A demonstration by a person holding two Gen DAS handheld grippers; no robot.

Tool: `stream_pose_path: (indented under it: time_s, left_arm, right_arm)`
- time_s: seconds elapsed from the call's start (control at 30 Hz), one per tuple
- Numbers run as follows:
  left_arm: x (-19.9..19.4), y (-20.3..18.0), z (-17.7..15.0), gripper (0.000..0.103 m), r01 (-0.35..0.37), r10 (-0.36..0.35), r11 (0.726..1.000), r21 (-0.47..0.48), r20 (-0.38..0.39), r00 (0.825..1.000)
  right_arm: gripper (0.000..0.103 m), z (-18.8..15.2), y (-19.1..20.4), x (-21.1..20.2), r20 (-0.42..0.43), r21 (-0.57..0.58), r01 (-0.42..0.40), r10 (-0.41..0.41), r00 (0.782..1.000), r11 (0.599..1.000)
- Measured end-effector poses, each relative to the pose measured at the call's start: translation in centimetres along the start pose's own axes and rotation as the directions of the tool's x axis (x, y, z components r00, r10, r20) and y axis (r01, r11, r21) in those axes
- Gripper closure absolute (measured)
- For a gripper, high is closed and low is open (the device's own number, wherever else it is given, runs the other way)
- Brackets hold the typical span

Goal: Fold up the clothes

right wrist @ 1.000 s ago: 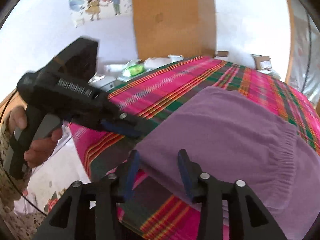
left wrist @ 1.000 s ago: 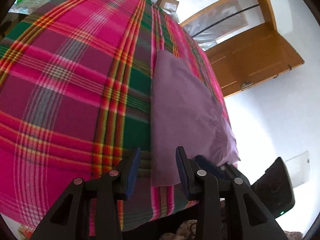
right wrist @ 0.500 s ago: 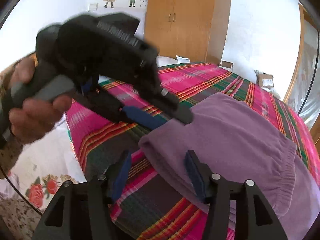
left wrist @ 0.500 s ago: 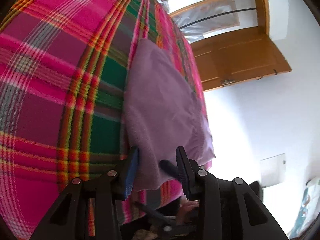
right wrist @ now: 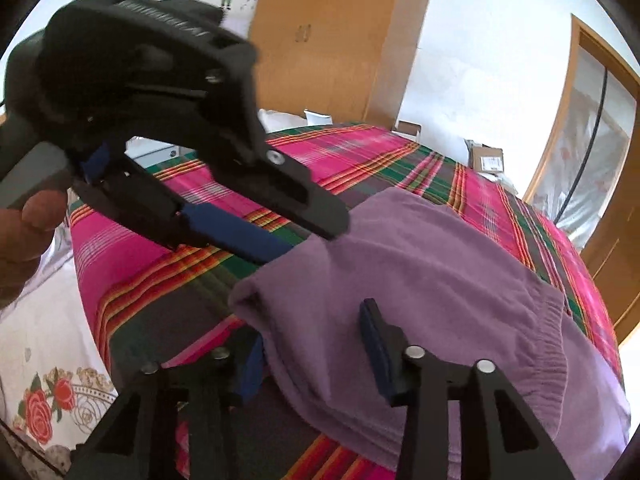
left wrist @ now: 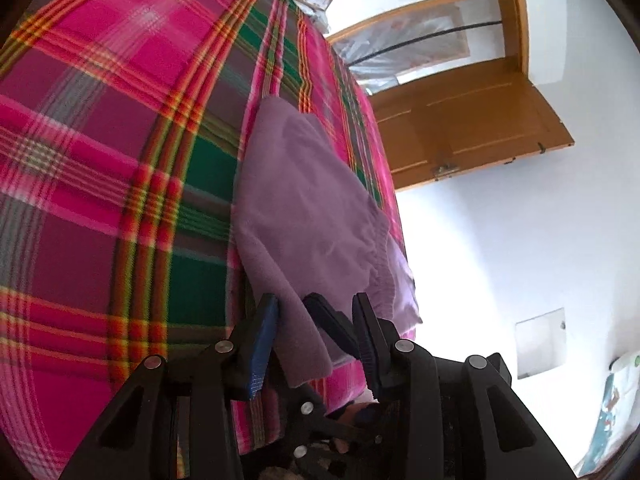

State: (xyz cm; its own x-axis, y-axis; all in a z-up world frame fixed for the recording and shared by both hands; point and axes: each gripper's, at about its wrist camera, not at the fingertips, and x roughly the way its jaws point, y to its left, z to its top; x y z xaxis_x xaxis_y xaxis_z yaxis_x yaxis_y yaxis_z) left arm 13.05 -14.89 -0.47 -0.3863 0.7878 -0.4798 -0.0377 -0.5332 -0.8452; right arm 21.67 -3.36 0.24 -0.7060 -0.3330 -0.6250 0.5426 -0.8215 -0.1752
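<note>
With the purple garment [right wrist: 420, 280] on the plaid bed [left wrist: 120, 140], its near edge between both claws — left claw [left wrist: 316, 336] gaping around it, right claw [right wrist: 316, 352] closing — pinch each corner fully before lifting.

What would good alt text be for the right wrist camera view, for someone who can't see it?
A purple garment lies on a pink and green plaid bedspread, its near edge between the closing jaws of the right hand-held gripper. The left hand-held gripper, held by a hand, reaches the garment's edge from the left. A wooden wardrobe stands behind.
</note>
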Motion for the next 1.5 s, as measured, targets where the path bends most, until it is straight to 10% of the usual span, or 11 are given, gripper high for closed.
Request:
stream_pose_path:
  time_s: [0.3,1.03,1.27,1.5]
  left_arm:
    - [0.5,0.7,1.2,0.041,-0.039,0.04,0.999,-0.034,0.035,0.999]
    - [5.6,0.1,6.6,0.043,-0.007,0.004,0.999,-0.041,-0.076,0.997]
    - [6.1,1.4,7.1,0.086,-0.009,0.006,0.999,-0.038,-0.079,0.997]
    - [3.8,2.9,6.5,0.092,0.036,-0.038,0.999,-0.034,-0.047,0.998]
  right_arm:
    - [0.091,0.0,-0.2,-0.5,0.019,0.025,-0.014,0.013,1.0,1.0]
    - [0.093,0.3,-2.3,-3.9,0.096,0.124,-0.11,0.098,0.991,0.986]
    - [0.093,1.8,-3.9,-1.4,0.073,0.119,-0.116,0.108,0.991,0.986]
    - [0.094,2.7,-2.6,-0.6,0.053,0.085,-0.102,0.098,0.994,0.991]
